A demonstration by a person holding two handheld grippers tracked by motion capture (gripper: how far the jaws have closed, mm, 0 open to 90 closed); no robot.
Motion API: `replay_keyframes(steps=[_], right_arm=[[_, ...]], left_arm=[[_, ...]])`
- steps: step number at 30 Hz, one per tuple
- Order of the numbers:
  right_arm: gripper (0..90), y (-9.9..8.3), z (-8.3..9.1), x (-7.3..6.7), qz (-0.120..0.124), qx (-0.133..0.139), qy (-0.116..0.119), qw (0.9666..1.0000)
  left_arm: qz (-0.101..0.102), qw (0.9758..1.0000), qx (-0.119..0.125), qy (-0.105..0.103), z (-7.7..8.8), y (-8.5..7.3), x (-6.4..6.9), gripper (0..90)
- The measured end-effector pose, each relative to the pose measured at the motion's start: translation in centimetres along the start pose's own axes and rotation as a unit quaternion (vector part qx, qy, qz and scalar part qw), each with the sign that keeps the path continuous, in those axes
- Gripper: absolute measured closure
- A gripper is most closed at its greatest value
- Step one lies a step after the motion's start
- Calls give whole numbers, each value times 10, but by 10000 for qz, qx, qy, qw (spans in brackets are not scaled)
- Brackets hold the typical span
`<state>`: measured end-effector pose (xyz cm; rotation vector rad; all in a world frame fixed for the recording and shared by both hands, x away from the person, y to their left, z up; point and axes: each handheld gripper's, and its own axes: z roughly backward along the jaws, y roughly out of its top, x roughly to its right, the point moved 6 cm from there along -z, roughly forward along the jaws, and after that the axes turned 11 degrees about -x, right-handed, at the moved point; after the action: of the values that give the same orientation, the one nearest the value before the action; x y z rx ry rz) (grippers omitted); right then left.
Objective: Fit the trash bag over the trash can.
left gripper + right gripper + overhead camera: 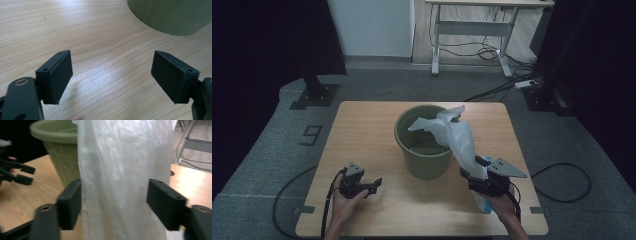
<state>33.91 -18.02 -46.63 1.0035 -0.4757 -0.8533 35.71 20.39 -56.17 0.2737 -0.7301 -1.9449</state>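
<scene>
A green bucket stands in the middle of the wooden table. A translucent white plastic bag hangs partly inside it, over its right rim and down toward the table's right front. My right gripper sits low at that end of the bag. In the right gripper view the bag lies between the wide jaws of the right gripper; the left pad touches its edge without squeezing it. My left gripper rests open and empty at the front left, its jaws pointing at the bucket.
A desk with white legs stands beyond the table, with cables on the floor under it. A black stand base sits at the back left. Another cable loops on the carpet to the right.
</scene>
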Motion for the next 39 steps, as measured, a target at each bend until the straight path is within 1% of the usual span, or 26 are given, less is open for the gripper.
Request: replay_keyframes(steps=[1,2,3,4,5,6,7,8,10,13,16,18,19,20,21,22,23,24,26,28,29,30,31,34,36,39], right_arm=[[364,-3,-1,1,-7,-13,-37,10000],[438,-5,-2,2,7,-31,-68,10000],[555,-7,-3,3,67,-80,-82,9999],[555,-7,-3,3,67,-80,-82,9999],[630,-9,-4,3,135,-114,-24,9998],[746,-10,-4,5,243,-157,-99,9995],[783,-10,-4,7,260,-169,-152,9994],[827,-10,-3,10,216,-167,-199,9994],[879,-8,-1,15,175,-136,-295,9993],[884,-3,2,19,148,-81,-349,9992],[885,10,10,23,179,71,-428,9989],[885,13,11,23,186,98,-430,9989],[885,20,12,25,213,159,-429,9987],[885,20,12,25,213,159,-429,9987],[885,27,14,27,218,212,-410,9987],[885,30,14,28,244,235,-415,9986],[885,34,15,28,255,253,-425,9984],[885,34,15,28,255,253,-425,9984],[885,45,18,29,292,342,-435,9980],[885,53,21,29,343,403,-455,9976],[885,53,21,29,343,403,-455,9976],[885,64,24,28,427,486,-488,9967],[885,70,26,28,453,522,-506,9963],[885,87,29,30,518,620,-551,9952],[885,97,29,30,582,654,-566,9945],[885,108,28,28,675,717,-528,9937]], left_arm=[[3,10000,5,0,0,0,0,173],[8,10000,17,-5,1,0,0,173],[14,10000,20,-13,1,0,0,174],[14,10000,20,-13,1,0,0,181],[11,10000,22,-21,1,0,0,181],[49,10000,48,-28,2,1,0,197],[49,10000,48,-28,2,1,0,197],[52,9999,86,-22,4,3,1,198],[47,9999,148,-39,7,5,3,198],[64,9998,197,-61,8,7,4,199],[23,9998,187,-49,8,8,6,196],[24,9998,192,-58,8,9,7,196],[4,9998,209,-78,9,9,9,197],[4,9998,209,-78,9,9,9,197],[-7,9995,284,-119,13,12,12,197],[-7,9995,284,-119,13,12,12,196],[-5,9992,376,-166,17,15,15,196],[-5,9992,376,-166,17,15,15,195],[-47,9988,451,-208,21,18,19,196],[-84,9984,500,-231,25,21,22,196],[-84,9984,500,-231,25,21,22,197],[-102,9978,582,-287,29,24,26,198],[-127,9976,622,-289,31,25,28,198],[-218,9961,836,-176,40,31,32,208],[-265,9952,929,-144,47,36,34,210],[-278,9934,1103,-171,59,44,37,210]])
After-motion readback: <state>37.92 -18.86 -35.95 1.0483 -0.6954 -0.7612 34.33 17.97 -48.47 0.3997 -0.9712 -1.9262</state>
